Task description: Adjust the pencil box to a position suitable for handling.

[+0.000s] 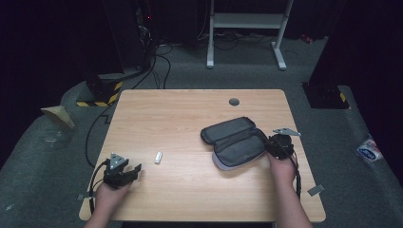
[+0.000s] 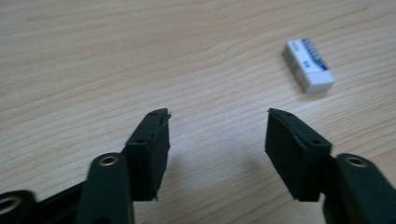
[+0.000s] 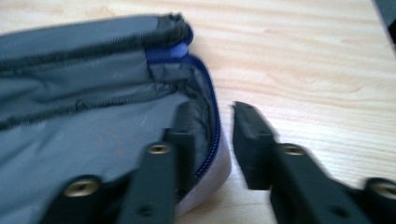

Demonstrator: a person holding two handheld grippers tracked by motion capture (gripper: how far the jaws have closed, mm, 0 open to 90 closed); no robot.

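**Count on the table**

One wooden table [image 1: 190, 118] carries two loose things: one grey zip pouch [image 1: 234, 141], lying open, and one small white eraser [image 1: 158, 157]. Two hand-held grippers work over it, one left gripper [image 1: 124, 175] and one right gripper [image 1: 278, 144], each with two black jaws.

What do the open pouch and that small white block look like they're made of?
The pouch looks like dark grey woven fabric, matte, with stitched seams and a blue zipper along its lined edge. The small white block looks like a rubber or vinyl eraser in a printed paper sleeve, though the print is too blurred to read.
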